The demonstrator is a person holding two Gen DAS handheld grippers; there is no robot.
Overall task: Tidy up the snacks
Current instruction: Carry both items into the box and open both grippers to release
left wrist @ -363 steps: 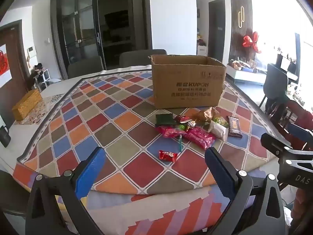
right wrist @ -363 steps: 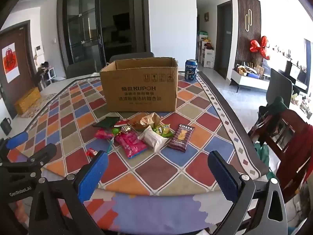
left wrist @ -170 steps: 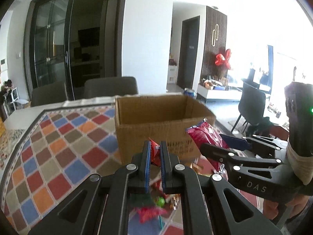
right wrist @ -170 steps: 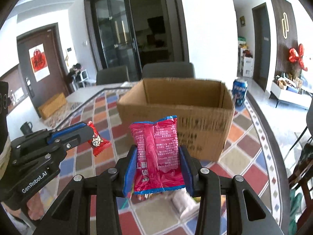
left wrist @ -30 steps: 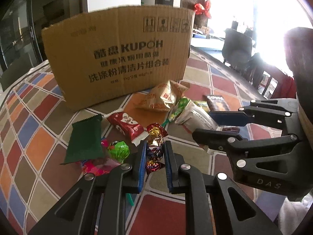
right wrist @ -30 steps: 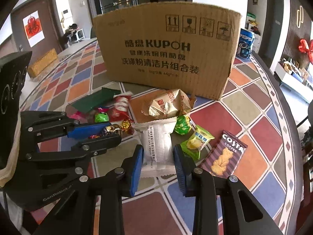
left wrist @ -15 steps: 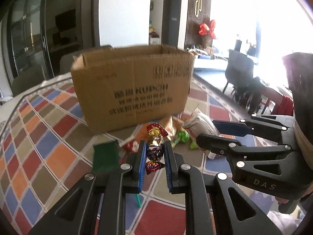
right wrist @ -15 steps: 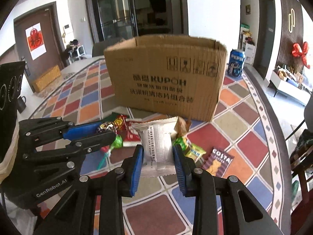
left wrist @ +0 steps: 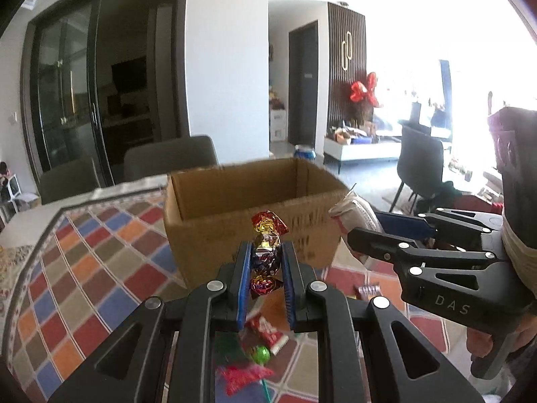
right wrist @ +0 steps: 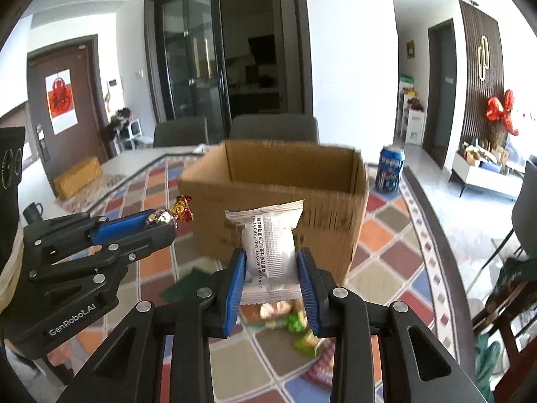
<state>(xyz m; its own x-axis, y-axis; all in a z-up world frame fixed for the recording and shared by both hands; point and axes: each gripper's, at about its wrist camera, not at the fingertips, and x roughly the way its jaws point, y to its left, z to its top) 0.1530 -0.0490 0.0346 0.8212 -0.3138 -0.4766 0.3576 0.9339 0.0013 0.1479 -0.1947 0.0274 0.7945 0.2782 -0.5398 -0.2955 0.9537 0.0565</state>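
My left gripper (left wrist: 265, 258) is shut on a foil-wrapped candy (left wrist: 266, 252) with red and gold twisted ends, held upright above the table in front of the open cardboard box (left wrist: 235, 198). My right gripper (right wrist: 271, 268) is shut on a white snack packet (right wrist: 270, 245) with black print, held just short of the same box (right wrist: 335, 215). In the right wrist view the left gripper (right wrist: 161, 223) with its candy (right wrist: 179, 210) is at the left. In the left wrist view the right gripper (left wrist: 376, 231) and its packet (left wrist: 355, 211) are at the right.
Loose snacks lie on the chequered tablecloth (left wrist: 100, 262) below the grippers: a red packet (left wrist: 268, 332), a green candy (left wrist: 261, 354), a green packet (right wrist: 188, 285), and green and gold wrappers (right wrist: 295, 322). A blue can (right wrist: 389, 168) stands right of the box. Grey chairs (right wrist: 272, 127) are behind.
Both grippers have risen from the snack pile with the candy and the white packet in them; the box's open top now shows from above its rim.
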